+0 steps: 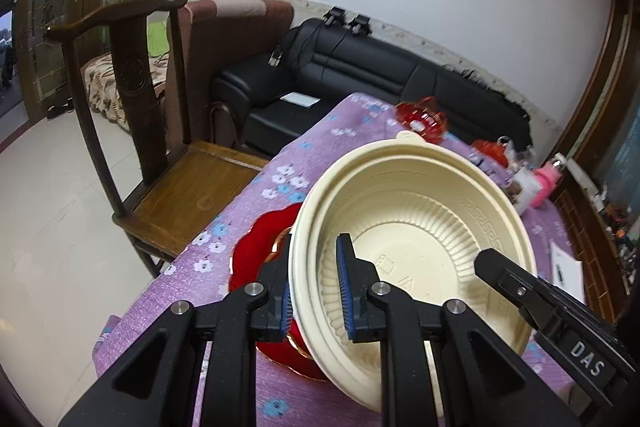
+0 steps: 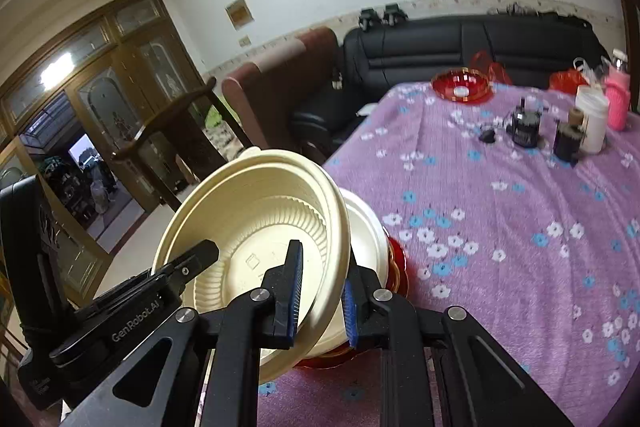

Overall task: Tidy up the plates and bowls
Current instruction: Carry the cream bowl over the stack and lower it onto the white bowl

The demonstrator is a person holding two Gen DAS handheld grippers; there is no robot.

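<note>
A cream ribbed plastic bowl (image 1: pixel 404 227) hangs tilted above the near left corner of the purple flowered table (image 2: pixel 500 227). My left gripper (image 1: pixel 314 267) is shut on the bowl's left rim, one pad inside and one outside. My right gripper (image 2: pixel 320 287) is shut on the right rim of the same bowl (image 2: pixel 248 227). Each gripper shows in the other's view, the right gripper (image 1: pixel 500 267) and the left gripper (image 2: pixel 192 259). Under the bowl lie a paler dish (image 2: pixel 366 227) and a red scalloped plate (image 1: pixel 256 251). A red glass bowl (image 2: pixel 462 85) stands at the table's far edge.
White and dark cups (image 2: pixel 592 119), a pink bottle (image 2: pixel 618 99) and small dark items (image 2: pixel 524 127) crowd the far right of the table. A wooden chair (image 1: pixel 192 183) stands by the left table edge. A black sofa (image 1: pixel 360 75) lies beyond.
</note>
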